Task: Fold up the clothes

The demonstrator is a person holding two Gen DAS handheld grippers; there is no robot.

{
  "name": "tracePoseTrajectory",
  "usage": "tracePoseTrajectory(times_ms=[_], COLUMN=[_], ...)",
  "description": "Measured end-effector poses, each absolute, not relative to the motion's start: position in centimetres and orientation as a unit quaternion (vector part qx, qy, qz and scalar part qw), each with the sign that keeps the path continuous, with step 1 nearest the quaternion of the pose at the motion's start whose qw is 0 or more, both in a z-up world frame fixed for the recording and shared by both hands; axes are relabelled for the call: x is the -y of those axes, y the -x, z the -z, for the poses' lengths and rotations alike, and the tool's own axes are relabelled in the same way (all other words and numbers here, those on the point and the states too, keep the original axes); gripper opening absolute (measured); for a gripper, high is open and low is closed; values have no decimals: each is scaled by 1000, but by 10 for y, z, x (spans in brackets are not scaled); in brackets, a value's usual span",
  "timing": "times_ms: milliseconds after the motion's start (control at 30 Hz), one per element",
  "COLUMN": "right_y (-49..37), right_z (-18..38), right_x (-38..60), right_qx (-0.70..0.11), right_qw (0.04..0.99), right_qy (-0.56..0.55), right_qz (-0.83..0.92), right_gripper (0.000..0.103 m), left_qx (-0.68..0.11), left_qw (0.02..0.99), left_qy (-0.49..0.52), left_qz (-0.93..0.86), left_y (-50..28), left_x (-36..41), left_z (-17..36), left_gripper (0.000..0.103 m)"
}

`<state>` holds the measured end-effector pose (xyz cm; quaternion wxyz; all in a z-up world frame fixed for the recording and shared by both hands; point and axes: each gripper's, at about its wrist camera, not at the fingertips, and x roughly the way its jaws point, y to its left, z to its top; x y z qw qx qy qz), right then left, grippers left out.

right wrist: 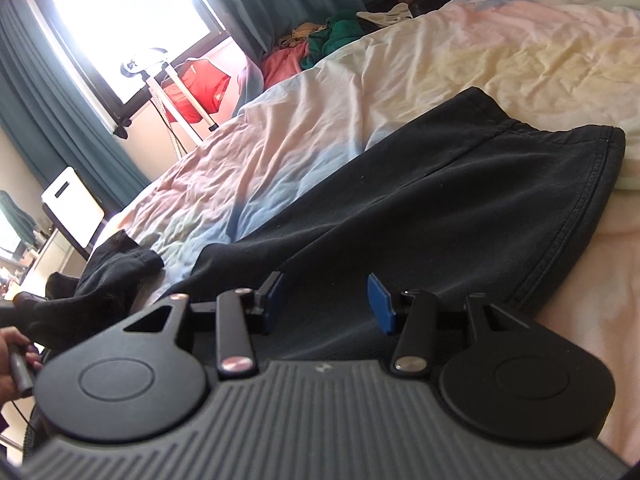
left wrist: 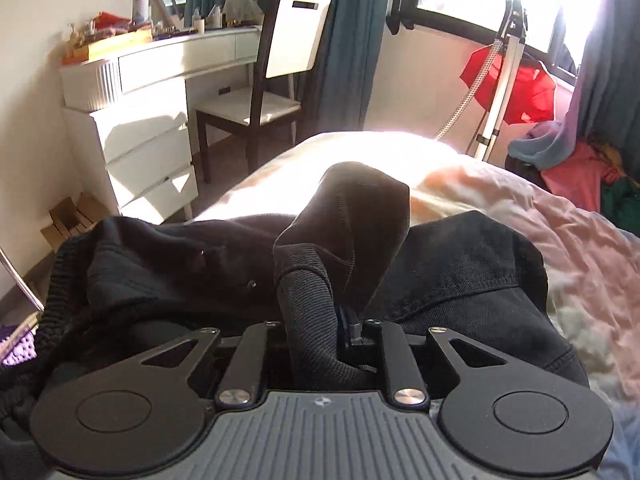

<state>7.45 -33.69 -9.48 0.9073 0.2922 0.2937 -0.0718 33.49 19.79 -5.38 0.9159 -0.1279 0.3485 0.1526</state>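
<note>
The left gripper [left wrist: 340,328] is clenched on a bunched fold of the black garment [left wrist: 460,264], lifting that part clear to carry it over. The right gripper [right wrist: 324,300] stands released above the garment's flat half, which spreads ahead of its jaws across the bed [right wrist: 500,52], likely ready to pin it.

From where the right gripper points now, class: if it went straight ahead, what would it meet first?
Most likely the black garment spread on the bed. The right gripper stands open just above it with nothing between its pads, though exact depth is unclear.
</note>
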Motion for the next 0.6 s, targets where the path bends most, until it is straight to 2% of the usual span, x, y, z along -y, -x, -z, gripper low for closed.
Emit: tracePoseTrajectory(times_ms=[33,67,100,167,267,467,600], right_y=[-76,-78,-79,-81,-82,-81,-78], right_z=[96,97,97,98,97,98,99], right_x=[334,331,328,323,314,298,289], right_qx=[-296,-296,-295,-291,-281,-269,-271], right_qw=[908,908,908,907,907,900,887], right_qy=[-290,-290,-294,-302,-315,-337,-359], right_qz=[66,59,49,29,-2,-65,-107], right_gripper=[50,50,50,50,50,50,50], left_qx=[-341,-335,-327,-315,-284,-237,-217], left_qw=[920,925,930,939,954,969,974], left_qy=[125,114,103,77,39,45,73], left_qz=[-146,-139,-132,-117,-91,-58,-8], left_y=[-327,-319,-311,-294,-252,-146,-86], left_x=[-198,-195,-192,-183,-157,-93,-60], left_z=[53,50,47,39,20,-12,-14], left_gripper=[28,36,51,61,82,84,84])
